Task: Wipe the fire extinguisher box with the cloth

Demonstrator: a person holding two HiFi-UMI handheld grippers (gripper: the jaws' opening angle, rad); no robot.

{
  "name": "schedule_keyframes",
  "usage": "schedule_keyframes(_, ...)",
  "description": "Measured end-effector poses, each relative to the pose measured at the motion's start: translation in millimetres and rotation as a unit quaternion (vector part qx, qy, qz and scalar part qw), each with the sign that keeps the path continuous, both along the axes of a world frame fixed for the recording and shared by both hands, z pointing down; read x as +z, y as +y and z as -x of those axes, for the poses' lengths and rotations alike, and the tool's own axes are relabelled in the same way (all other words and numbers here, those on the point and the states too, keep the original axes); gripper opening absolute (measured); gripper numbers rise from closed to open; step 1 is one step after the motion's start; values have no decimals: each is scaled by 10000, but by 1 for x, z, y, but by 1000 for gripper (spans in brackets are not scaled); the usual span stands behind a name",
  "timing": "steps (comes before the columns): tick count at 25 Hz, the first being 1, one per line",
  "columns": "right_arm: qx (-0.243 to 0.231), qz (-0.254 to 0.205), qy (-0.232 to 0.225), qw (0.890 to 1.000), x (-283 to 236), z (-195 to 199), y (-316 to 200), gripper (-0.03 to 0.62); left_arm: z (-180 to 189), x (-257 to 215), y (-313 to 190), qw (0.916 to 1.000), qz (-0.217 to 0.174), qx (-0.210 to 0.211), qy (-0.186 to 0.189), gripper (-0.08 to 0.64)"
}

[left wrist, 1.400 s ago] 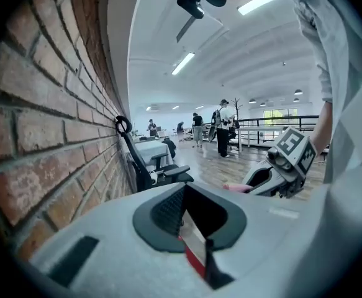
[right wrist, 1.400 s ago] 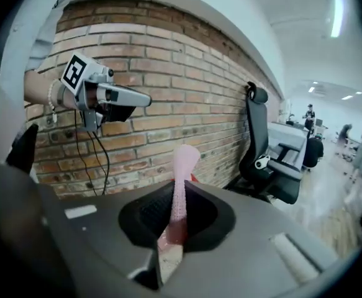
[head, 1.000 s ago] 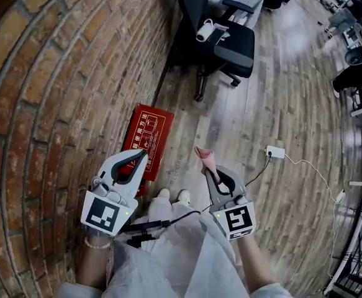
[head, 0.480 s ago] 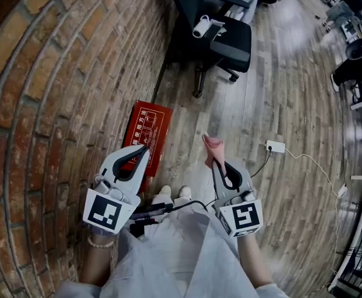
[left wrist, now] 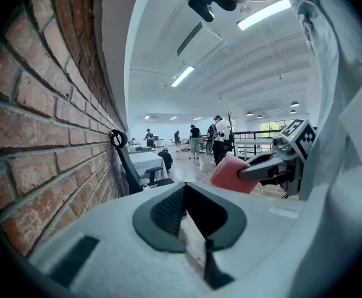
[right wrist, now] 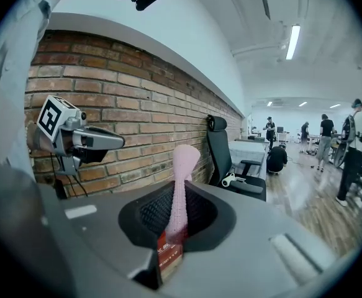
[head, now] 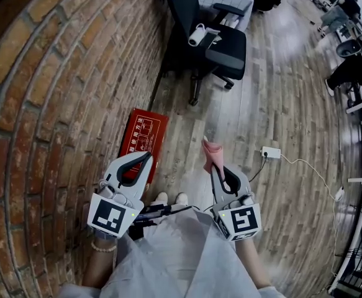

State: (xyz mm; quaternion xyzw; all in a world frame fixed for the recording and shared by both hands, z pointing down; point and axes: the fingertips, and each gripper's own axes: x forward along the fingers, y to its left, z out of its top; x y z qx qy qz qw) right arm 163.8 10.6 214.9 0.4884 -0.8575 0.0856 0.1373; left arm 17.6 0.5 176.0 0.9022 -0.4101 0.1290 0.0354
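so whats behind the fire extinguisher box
The brick wall: the red fire extinguisher box sits at its foot on the wood floor. The left gripper covers the box's near end, so that part cannot be seen.

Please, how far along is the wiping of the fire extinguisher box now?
Done: the right gripper is shut on the pink cloth. In hand: it hangs in the air, apart from the flat red fire extinguisher box on the floor. Left: seemingly all the wiping.
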Motion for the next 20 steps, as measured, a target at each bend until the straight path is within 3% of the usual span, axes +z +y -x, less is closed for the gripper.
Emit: schedule_keyframes(20,-245,-114,21,9996,-5,18,0,26,-2,-1,1,9999,-78,16,72,-3)
